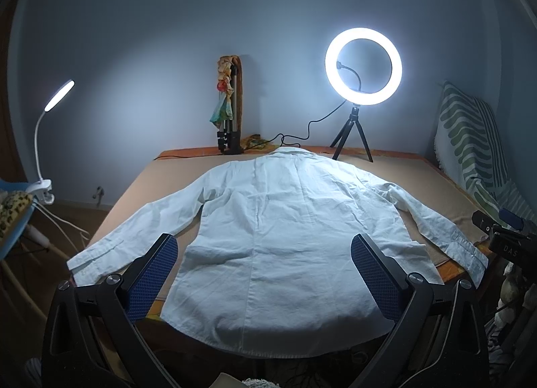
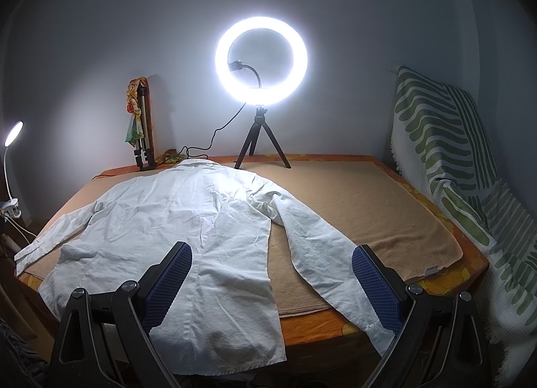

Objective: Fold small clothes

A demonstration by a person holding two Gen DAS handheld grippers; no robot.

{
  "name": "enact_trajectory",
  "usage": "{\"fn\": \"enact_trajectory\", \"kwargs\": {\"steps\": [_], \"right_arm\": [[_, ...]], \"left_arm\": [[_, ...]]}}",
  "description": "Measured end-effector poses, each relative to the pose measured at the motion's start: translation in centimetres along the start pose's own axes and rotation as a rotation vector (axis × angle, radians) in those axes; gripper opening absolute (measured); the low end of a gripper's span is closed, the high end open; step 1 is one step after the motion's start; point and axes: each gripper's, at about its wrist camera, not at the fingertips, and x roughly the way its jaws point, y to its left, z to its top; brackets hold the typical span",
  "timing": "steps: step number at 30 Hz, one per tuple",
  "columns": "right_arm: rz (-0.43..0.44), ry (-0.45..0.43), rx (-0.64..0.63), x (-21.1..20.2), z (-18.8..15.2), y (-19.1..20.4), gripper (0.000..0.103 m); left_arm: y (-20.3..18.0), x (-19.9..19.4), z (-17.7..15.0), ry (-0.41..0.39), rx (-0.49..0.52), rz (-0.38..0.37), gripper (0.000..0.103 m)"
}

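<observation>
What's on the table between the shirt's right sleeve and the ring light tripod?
Only the bare tan towel. The right wrist view shows nothing on it between the white shirt sleeve and the tripod.

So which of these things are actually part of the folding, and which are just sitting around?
For the job:
white long-sleeved cotton shirt
beige towel under it
left gripper, open
right gripper, open

Just lying about:
glowing ring light on tripod
white clip-on lamp
green-striped blanket

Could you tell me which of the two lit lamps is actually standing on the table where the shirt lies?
The ring light on its small black tripod, behind the white shirt. The gooseneck clip lamp is clamped off the table's left side.
</observation>
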Motion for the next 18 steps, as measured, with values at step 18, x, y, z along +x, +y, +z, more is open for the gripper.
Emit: {"fn": "enact_trajectory", "kwargs": {"steps": [18], "right_arm": [[0.001, -0.001, 0.0, 0.0, 0.04, 0.1, 0.098]], "left_arm": [[0.19, 0.22, 0.02, 0.005, -0.001, 0.01, 0.103]]}}
